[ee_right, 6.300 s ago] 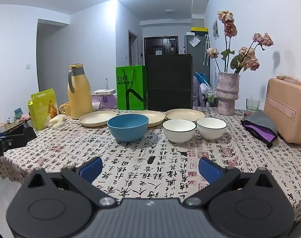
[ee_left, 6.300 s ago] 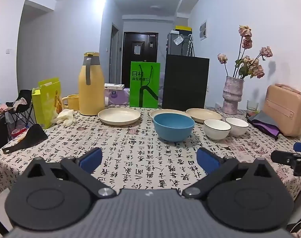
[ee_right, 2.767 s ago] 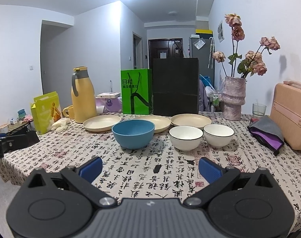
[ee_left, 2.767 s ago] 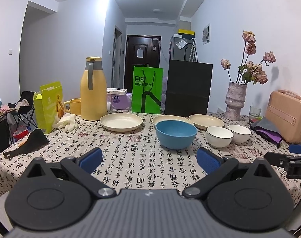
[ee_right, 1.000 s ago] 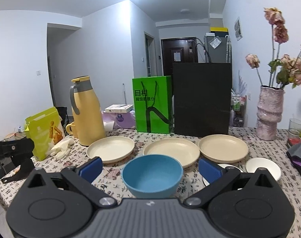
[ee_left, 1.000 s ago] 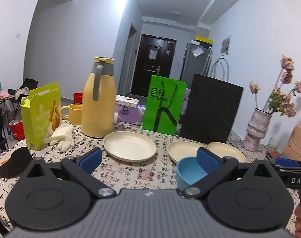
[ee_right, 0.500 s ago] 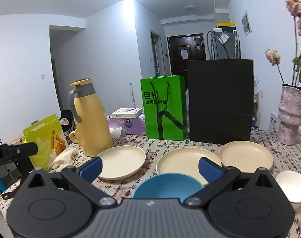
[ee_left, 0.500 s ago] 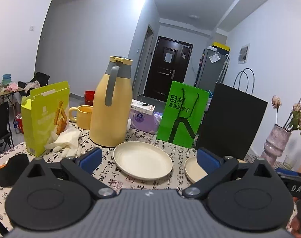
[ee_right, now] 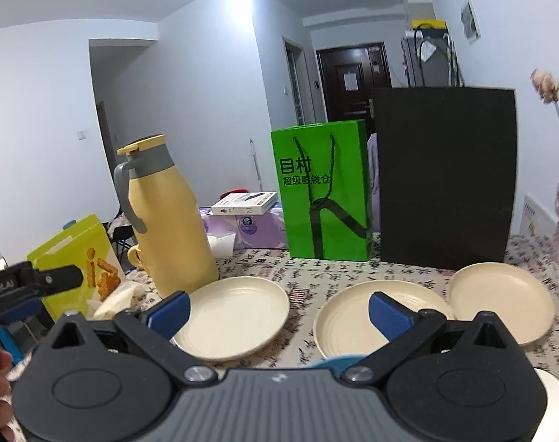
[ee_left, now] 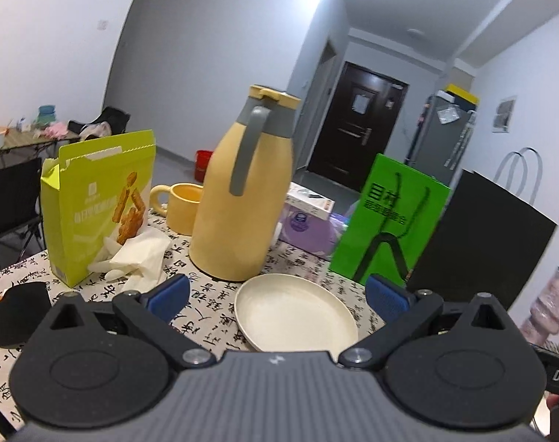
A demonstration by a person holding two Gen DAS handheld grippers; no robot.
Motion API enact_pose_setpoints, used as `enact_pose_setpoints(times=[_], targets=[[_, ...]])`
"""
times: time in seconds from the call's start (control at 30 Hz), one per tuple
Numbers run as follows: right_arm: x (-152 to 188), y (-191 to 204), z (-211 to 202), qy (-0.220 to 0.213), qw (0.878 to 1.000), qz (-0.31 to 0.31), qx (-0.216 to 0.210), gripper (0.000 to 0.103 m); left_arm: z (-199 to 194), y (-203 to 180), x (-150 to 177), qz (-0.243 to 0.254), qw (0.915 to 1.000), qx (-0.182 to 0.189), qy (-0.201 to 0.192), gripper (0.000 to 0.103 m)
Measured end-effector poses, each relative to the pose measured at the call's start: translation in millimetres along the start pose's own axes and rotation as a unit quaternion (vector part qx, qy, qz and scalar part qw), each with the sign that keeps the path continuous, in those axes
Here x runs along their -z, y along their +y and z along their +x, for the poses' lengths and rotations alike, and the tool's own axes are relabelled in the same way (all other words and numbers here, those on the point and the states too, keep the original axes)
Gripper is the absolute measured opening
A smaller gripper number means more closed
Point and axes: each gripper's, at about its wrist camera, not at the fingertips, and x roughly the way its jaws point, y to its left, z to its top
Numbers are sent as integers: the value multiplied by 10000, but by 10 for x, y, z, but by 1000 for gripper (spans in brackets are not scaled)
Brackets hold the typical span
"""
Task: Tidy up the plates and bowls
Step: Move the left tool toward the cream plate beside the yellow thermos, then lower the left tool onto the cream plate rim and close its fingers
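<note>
Cream plates, three, empty: left plate (ee_right: 235,316) just right of the yellow thermos (ee_right: 165,217); middle plate (ee_right: 353,324) and right plate (ee_right: 500,302) farther right, before the green bag (ee_right: 323,191) and black bag (ee_right: 445,176). Blue bowl (ee_right: 334,361): rim only, contents hidden. Yellow mug (ee_left: 182,206) behind thermos. Left gripper (ee_left: 276,296) spread wide, holding nothing, above left plate. Right gripper (ee_right: 277,313) likewise wide, empty.

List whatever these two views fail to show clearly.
- Blue bowl: right wrist view, only a rim sliver above the right gripper body.
- White bowls: right wrist view, cut by the right edge and the gripper.
- Middle cream plate: partly behind a blue fingertip.
- Left wrist view: left gripper body hides the left cream plate's near rim.
</note>
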Motion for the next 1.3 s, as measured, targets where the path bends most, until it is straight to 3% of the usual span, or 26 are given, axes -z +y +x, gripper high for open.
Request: enact_pose_setpoints(times=[0.37, 0.5, 0.63, 0.87, 1.07, 1.3], targets=[[-396, 144, 679, 262, 9996, 30, 58, 103, 630, 118, -250, -628, 9959, -576, 308, 103], [-443, 191, 1009, 460, 9987, 7, 210, 103, 962, 202, -295, -961, 9858, -1259, 548, 103], [-441, 189, 1363, 830, 9960, 100, 331, 103, 1248, 335, -247, -1248, 9777, -1563, 635, 103], [-422, 228, 1790, 1165, 9908, -75, 686, 103, 1616, 596, 30, -1587, 9769, -1199, 779, 103], [-356, 269, 2078, 1353, 9853, -302, 997, 103, 1825, 640, 156, -1457, 9806, -867, 986, 103], [-292, 258, 2242, 1460, 9819, -250, 1183, 103, 1747, 561, 180, -1338, 9874, -376, 756, 103]])
